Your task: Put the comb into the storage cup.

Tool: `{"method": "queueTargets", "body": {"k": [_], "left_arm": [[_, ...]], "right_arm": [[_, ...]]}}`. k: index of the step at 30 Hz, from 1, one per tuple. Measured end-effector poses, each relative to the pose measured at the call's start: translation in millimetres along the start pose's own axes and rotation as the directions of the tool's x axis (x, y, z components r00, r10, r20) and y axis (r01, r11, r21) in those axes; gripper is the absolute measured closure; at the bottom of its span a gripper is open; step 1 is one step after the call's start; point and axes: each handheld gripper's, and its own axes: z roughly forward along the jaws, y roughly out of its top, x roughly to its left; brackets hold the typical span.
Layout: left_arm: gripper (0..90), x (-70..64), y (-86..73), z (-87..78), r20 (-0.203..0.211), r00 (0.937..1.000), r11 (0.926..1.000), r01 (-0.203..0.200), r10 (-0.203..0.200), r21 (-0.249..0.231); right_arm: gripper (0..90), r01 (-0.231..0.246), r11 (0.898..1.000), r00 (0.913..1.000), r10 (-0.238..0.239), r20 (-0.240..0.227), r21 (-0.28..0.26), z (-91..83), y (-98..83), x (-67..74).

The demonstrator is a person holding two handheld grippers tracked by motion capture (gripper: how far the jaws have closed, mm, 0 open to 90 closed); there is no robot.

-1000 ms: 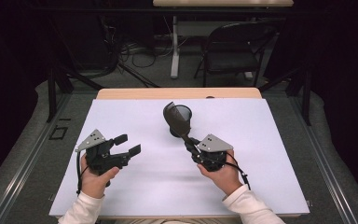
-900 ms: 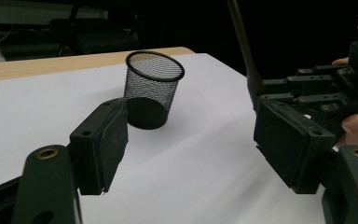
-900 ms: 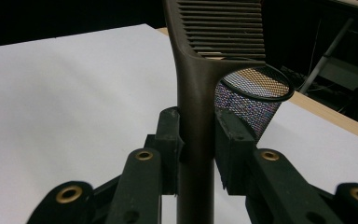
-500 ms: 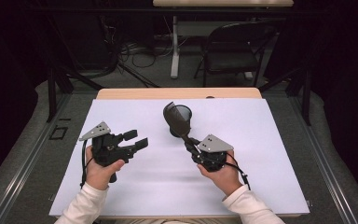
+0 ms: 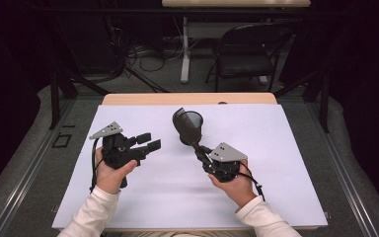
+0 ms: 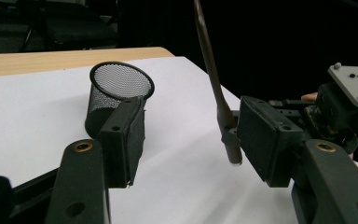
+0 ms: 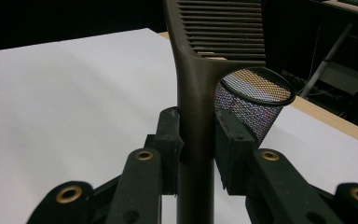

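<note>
Held thing: a dark brown plastic slotted spatula [image 5: 183, 124], clamped by its handle in the right gripper [image 5: 203, 154]; its slotted blade tilts up and away, over the near rim of the cup.
Right gripper: jaws closed tight on the spatula's handle, pads pressed to both sides of it in the right gripper view [image 7: 196, 140].
Left gripper: [image 5: 148, 143] held above the sheet at the left, pointing right toward the spatula; its jaws have just been closing, stand partly apart and hold nothing.
Cup: a black wire-mesh cylinder cup [image 5: 191, 127] stands upright on the sheet just beyond the right gripper, right of centre and toward the far side.
In the way: from the left gripper view the spatula's handle [image 6: 213, 74] rises between the jaws in the picture, well beyond them; the mesh cup [image 6: 116, 95] sits behind the left jaw.
Surface: a white sheet [image 5: 276, 148] covering a pale wooden table [image 5: 143, 98], whose far edge shows bare.
Surroundings: a black folding chair [image 5: 246, 54] and a white table leg [image 5: 184, 49] stand on the floor beyond the table, with tangled cables [image 5: 133, 52] to their left.
</note>
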Motion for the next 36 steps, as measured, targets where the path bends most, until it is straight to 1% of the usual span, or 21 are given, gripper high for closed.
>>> {"method": "queueTargets", "body": {"k": [2,5,9,13,17,20,23,27,31,36], "left_arm": [[43.3,-0.6,3.4,0.7,-0.003,0.9999,0.9999,0.011,-0.011,-0.002],[44.9,-1.4,8.5,1.8,0.004,0.9998,0.9998,0.021,-0.021,-0.003],[46.7,-3.9,14.4,4.2,0.006,0.9998,0.9998,0.018,-0.018,0.004],[47.4,-5.2,18.4,6.8,0.022,0.9991,0.9992,0.037,-0.037,0.012],[48.7,-6.2,21.6,9.5,0.020,0.9991,0.9989,0.038,-0.038,0.028],[50.2,-6.9,24.6,11.6,0.008,0.9996,0.9988,0.029,-0.029,0.040],[51.6,-6.9,27.0,13.5,0.008,0.9993,0.9981,0.035,-0.035,0.050],[53.6,-7.1,30.4,16.7,0.004,0.9992,0.9979,0.040,-0.040,0.052],[55.6,-9.0,33.5,20.6,0.003,0.9990,0.9981,0.045,-0.045,0.043],[58.2,-10.7,36.9,26.1,0.008,0.9989,0.9978,0.047,-0.047,0.048]], "right_arm": [[72.7,0.000,1.000,1.0000,0.000,-0.002,0.002,-0.1,0.1,0.3],[72.7,0.000,1.000,1.0000,0.000,-0.003,0.001,-0.1,0.2,0.5],[72.7,0.002,1.000,1.0000,-0.002,-0.003,-0.001,-0.2,0.3,0.8],[72.7,-0.001,1.000,1.0000,0.001,-0.003,-0.002,-0.5,0.3,0.6],[72.7,-0.002,1.000,1.0000,0.002,-0.005,-0.002,-0.6,0.4,0.6],[72.7,-0.002,1.000,1.0000,0.002,-0.006,-0.004,-0.7,0.6,1.0],[72.7,-0.001,1.000,1.0000,0.001,-0.007,-0.006,-0.8,0.7,1.4],[72.7,-0.004,1.000,1.0000,0.004,-0.007,-0.010,-0.8,0.6,2.4],[72.7,-0.003,1.000,0.9999,0.003,-0.011,-0.011,-0.7,0.6,3.3],[72.7,0.002,1.000,0.9999,-0.002,-0.017,-0.013,-0.8,0.4,5.1]]}}
